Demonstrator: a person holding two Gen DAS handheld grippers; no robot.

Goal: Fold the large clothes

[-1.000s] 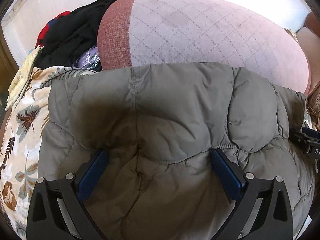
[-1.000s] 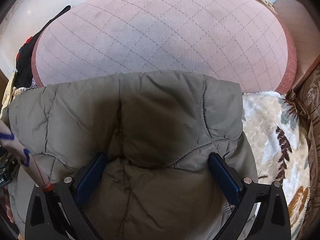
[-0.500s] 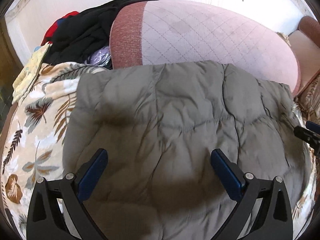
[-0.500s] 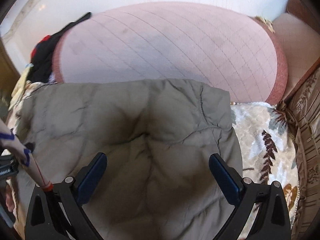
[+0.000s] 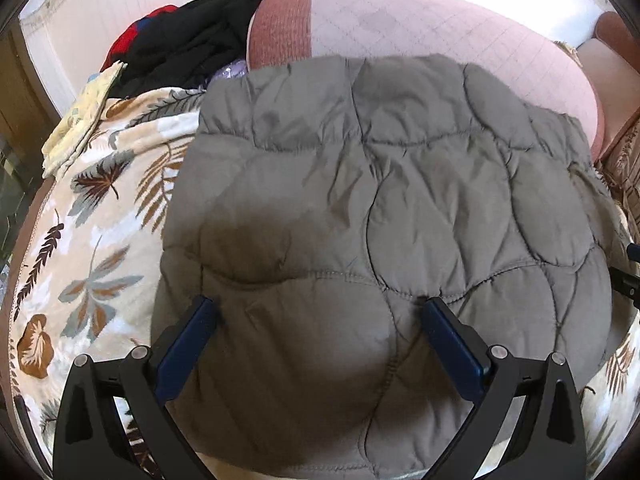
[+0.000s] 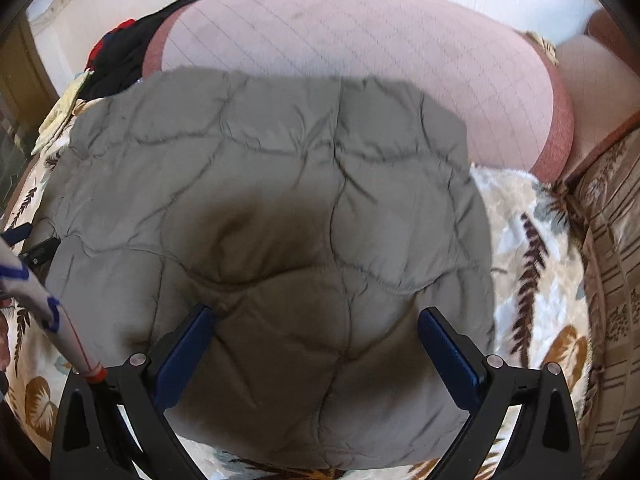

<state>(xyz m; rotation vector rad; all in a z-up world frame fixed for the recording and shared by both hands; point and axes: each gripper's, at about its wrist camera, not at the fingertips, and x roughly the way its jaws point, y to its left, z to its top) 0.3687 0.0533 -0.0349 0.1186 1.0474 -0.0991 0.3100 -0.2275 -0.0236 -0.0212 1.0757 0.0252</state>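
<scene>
left gripper [image 5: 318, 320] jaws wide, over quilted grey jacket [image 5: 384, 216] lying folded on leaf-print blanket [image 5: 100, 240]. right gripper [image 6: 314, 330] likewise wide, gripping nothing. judged step: fold laid down, released. next: regrip an edge, or smooth.

Bed: my work surface is a bed covered by a cream blanket [image 5: 100, 248] printed with brown and grey leaves.
Centre: the grey quilted jacket [image 5: 380, 220] lies folded flat on that blanket, filling the middle in front of me.
Far: a large pink quilted cushion [image 6: 360, 40] stands along the far edge, and the jacket's far hem reaches it.
Far left: a pile of black and red clothes [image 5: 192, 40] sits beside the cushion.
Left edge: a pale yellow cloth [image 5: 80, 120] lies near that pile.
</scene>
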